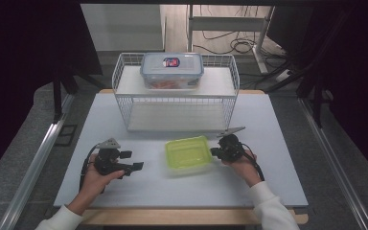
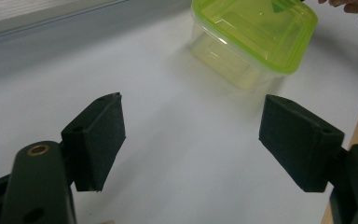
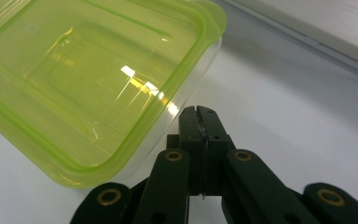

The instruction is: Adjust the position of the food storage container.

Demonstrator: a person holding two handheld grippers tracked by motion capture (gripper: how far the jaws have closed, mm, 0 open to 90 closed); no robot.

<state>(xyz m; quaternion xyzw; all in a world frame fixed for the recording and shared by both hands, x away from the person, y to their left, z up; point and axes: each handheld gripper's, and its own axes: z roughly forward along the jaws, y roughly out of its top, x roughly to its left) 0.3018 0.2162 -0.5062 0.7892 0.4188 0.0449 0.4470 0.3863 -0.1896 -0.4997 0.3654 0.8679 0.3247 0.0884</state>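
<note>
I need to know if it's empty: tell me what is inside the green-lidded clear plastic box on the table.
Through the translucent green lid and clear walls of the green-lidded clear plastic box, nothing shows inside; it looks empty. Glare on the lid hides part of the floor.

Bare table (image 1: 182, 187) btwn grippers; green box (image 1: 188, 153) & wire basket (image 1: 175, 103) block ahead.

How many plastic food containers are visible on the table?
2: a green-lidded clear plastic container on the white table near the right claw, and a blue-rimmed clear plastic container atop the white wire rack.

The high view looks forward and down on the table (image 1: 124, 191); both gripper views sit close, sharing the green container (image 2: 256, 32).
</note>
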